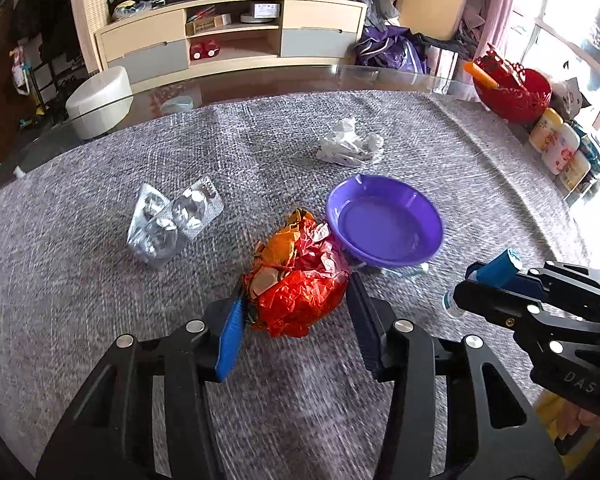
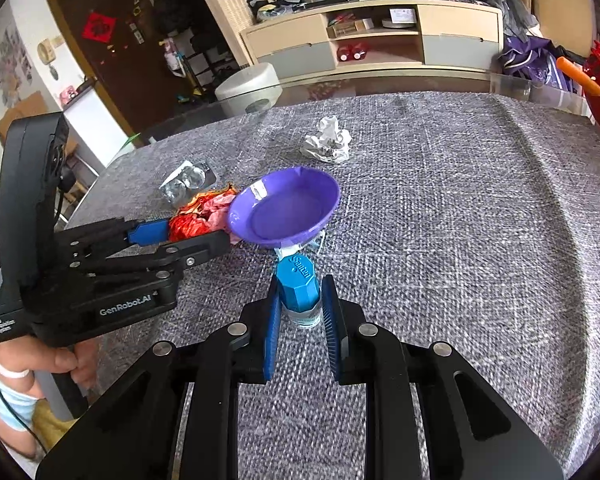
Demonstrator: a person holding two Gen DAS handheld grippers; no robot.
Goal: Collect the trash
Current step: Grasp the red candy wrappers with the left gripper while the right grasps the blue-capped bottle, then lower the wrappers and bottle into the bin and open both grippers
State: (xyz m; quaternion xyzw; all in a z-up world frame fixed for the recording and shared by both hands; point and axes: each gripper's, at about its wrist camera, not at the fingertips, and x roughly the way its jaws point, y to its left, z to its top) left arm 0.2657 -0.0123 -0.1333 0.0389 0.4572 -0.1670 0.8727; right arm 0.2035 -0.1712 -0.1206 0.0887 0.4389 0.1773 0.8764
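I see left gripper [image 1: 296, 312] fingers straddling the crumpled red-orange foil wrapper [image 1: 298, 280], touching the purple plastic bowl [image 1: 384, 220]; contact unclear. Right gripper [image 2: 300, 312] fingers clenched on small blue-capped bottle [image 2: 298, 284], just beside that bowl.

On the grey woven cloth covering the worktop [image 1: 100, 280], the crumpled red and orange wrapper [image 1: 296, 276] sits between the fingers of the left tongs [image 1: 296, 320], touching the purple plastic bowl [image 1: 384, 220] to its right. The silver blister packs [image 1: 172, 220] lie left of the wrapper, the crumpled white paper [image 1: 348, 144] behind the bowl. Before the bowl, the right tongs [image 2: 300, 320] flank the small blue-capped bottle [image 2: 298, 288].
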